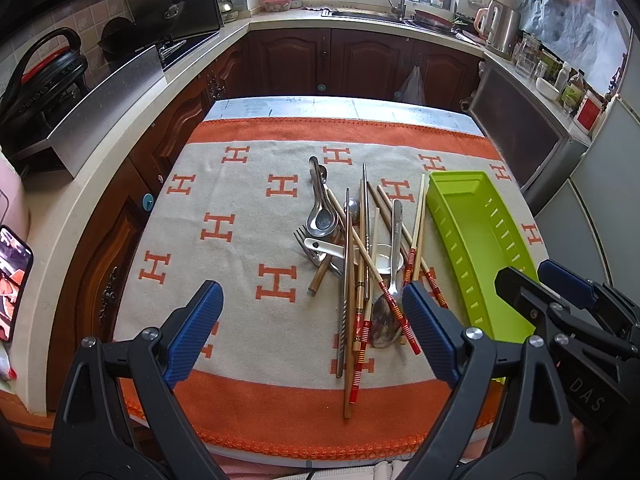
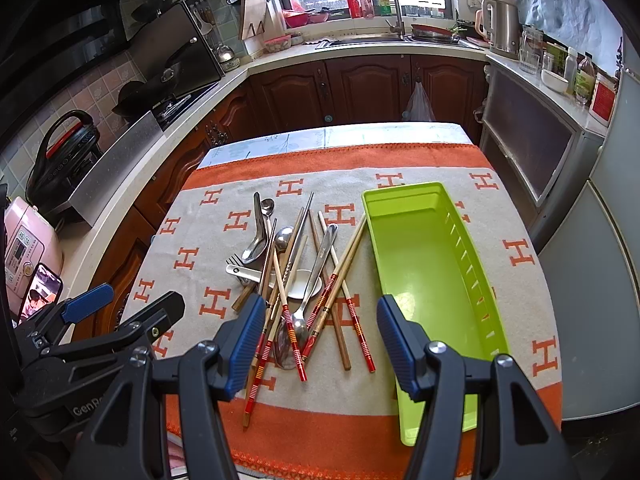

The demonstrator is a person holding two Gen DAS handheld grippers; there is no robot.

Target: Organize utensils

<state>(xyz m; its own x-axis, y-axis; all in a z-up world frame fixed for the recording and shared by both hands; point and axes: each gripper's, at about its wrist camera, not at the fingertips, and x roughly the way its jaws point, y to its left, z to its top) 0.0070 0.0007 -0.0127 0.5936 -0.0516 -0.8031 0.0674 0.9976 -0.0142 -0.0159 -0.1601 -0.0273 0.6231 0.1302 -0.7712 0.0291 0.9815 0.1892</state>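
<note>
utensils (image 1: 360,264) ahead of fingers | left gripper (image 1: 312,336) wide, empty | right gripper (image 2: 320,344) wide, empty

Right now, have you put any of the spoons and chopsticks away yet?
Not yet. The green tray has nothing in it. Nothing is in hand: the left hand-held gripper and right hand-held gripper are both open above the cloth. Left to do: the whole pile of chopsticks, spoons, and a fork.
</note>
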